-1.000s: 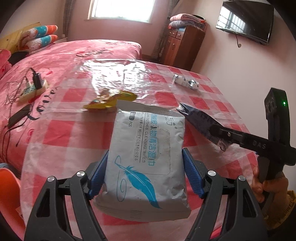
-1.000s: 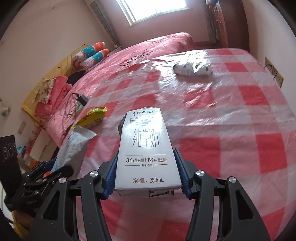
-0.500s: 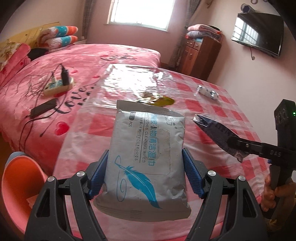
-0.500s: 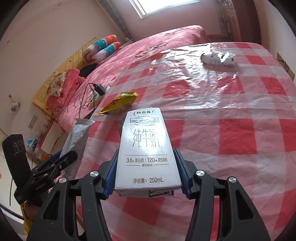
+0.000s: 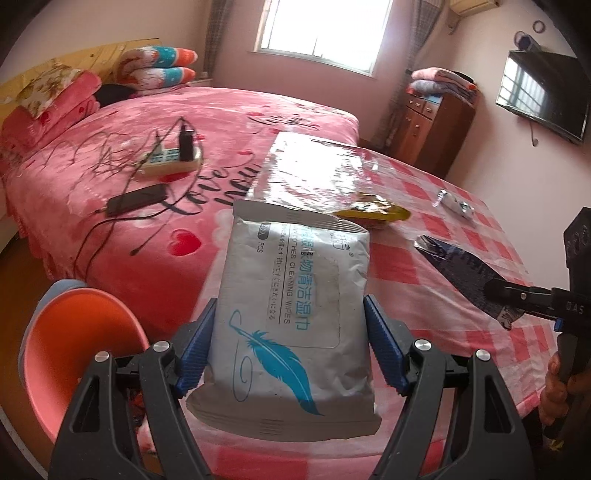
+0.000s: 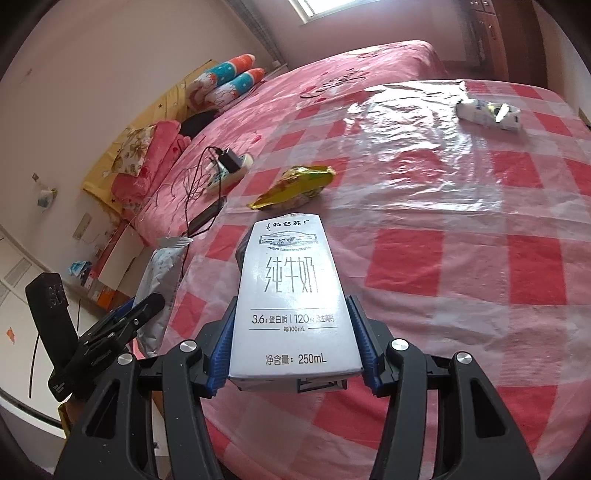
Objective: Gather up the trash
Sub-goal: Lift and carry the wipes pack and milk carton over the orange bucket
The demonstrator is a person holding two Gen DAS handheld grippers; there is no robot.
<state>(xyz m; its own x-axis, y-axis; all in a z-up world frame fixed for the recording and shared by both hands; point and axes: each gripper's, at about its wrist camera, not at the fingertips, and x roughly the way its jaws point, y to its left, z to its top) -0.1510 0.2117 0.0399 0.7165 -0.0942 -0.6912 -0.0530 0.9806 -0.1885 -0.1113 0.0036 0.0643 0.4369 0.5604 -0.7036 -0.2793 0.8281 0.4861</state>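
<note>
Over a table (image 6: 461,229) with a red-and-white checked cloth under clear plastic, two handheld grippers each carry a piece of trash. From the left wrist view, the left gripper (image 5: 290,347) has its blue pads pressed against both sides of a white wipes pack (image 5: 291,317) printed with a blue feather; the pack sticks out forward and up between the fingers. Below and left of it is an orange bin (image 5: 77,350), beside the table's edge. From the right wrist view, the right gripper (image 6: 293,347) clamps a white milk carton (image 6: 291,299) by its two sides, the carton pointing forward over the cloth. In the left view the right gripper appears at the right edge, with the carton seen edge-on as a dark shape and a hand (image 5: 561,384) on the handle below it. In the right view the left gripper and its pack show at the lower left, just off the table's edge.

Two more pieces of trash lie on the table: a crumpled yellow wrapper (image 6: 295,182) near the middle of the left side, and a crushed white carton (image 6: 487,112) toward the far right corner. Beyond the table is a bed (image 5: 110,177) with a pink cover, on which lie a power strip (image 5: 170,160) with a plugged charger, a dark phone (image 5: 136,199) and tangled cables. A window (image 5: 321,29), a wooden cabinet (image 5: 432,129) and a wall television (image 5: 543,92) stand behind.
</note>
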